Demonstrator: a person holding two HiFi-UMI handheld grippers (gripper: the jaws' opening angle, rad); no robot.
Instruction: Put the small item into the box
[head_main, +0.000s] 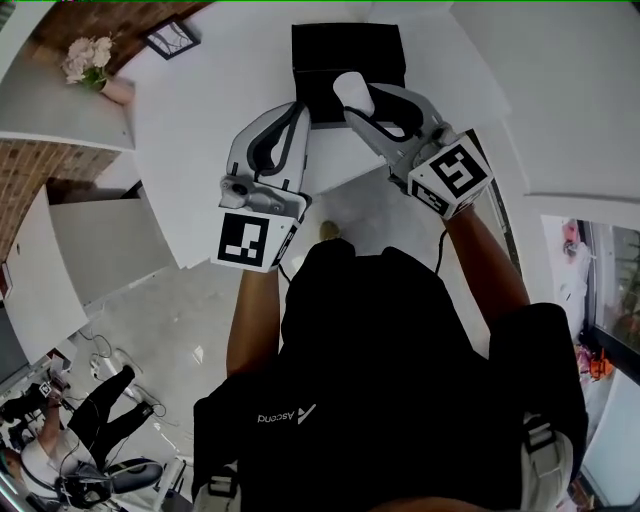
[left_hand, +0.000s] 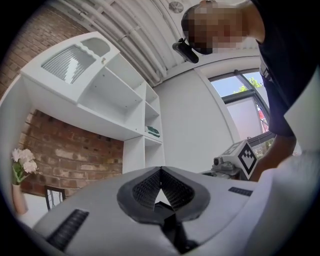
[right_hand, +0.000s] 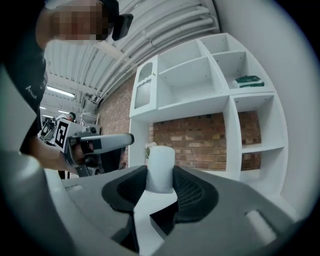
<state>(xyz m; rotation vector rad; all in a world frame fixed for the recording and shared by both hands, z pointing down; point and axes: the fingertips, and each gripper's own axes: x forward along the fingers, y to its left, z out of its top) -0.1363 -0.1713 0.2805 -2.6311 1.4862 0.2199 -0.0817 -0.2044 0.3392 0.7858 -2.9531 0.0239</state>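
Observation:
A small white cylindrical item stands upright between the pads of my right gripper, which is shut on it. In the head view that item and the right gripper hover over the near edge of an open black box on the white table. My left gripper is raised just left of the box. Its jaw tips meet with nothing between them in the left gripper view.
A vase of pale flowers and a small picture frame stand at the table's far left. White shelving lines a brick wall. Another person is on the floor at lower left.

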